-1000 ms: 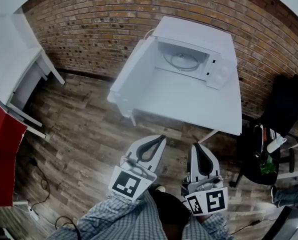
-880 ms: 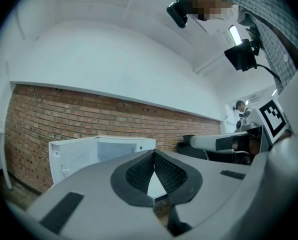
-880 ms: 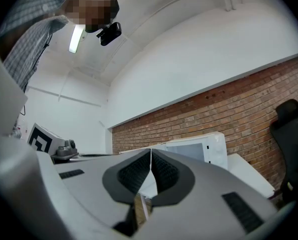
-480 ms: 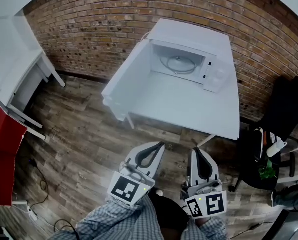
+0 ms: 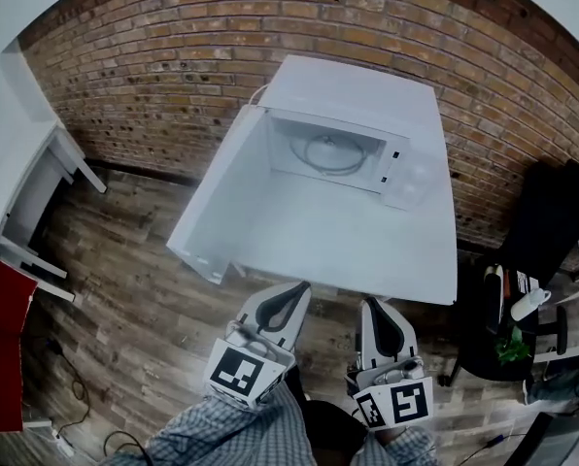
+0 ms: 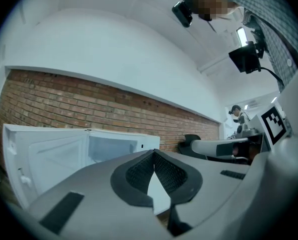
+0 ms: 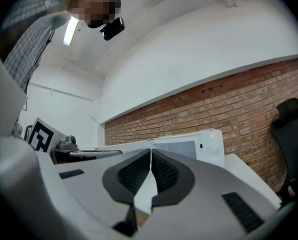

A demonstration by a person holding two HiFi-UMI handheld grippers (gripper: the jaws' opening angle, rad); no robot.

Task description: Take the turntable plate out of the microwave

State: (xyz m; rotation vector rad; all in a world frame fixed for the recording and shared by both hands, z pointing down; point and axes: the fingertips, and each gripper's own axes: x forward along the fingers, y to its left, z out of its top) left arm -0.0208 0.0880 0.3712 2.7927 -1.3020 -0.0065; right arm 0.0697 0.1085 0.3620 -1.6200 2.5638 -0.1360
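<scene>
Glass is the worry here: the clear, round glass turntable plate (image 5: 328,153) lies flat inside the cavity of the white box-shaped microwave (image 5: 372,90), which stands at the back of the white rectangular surface (image 5: 367,255) against a red brick wall (image 5: 173,56). Nothing has touched the plate yet.

The left hand-held gripper (image 5: 301,287) and the right hand-held gripper (image 5: 370,303) hover off the near edge of the surface, well apart from the microwave. Both point towards it, each with its jaws pressed together and nothing between them.

Likely troubles, as I judge them:
- The jaws are closed, so they must spread before they reach the plate. Arriving shut, they would only shove it against the back wall of the cavity.
- The plate's rim looks thin and smooth. A pinch on one edge alone could let the plate tilt and slide out of the pads.
- The white microwave door (image 5: 221,197) stands swung out on the left, just in the left hand-held gripper's line. A knock could swing it or shift the whole microwave.
- The opening looks tight for two tools side by side.
- A plate lifted too low could catch the cavity's front lip. One dropped past the surface would fall to the brown wooden floor (image 5: 124,289) and probably break.
</scene>
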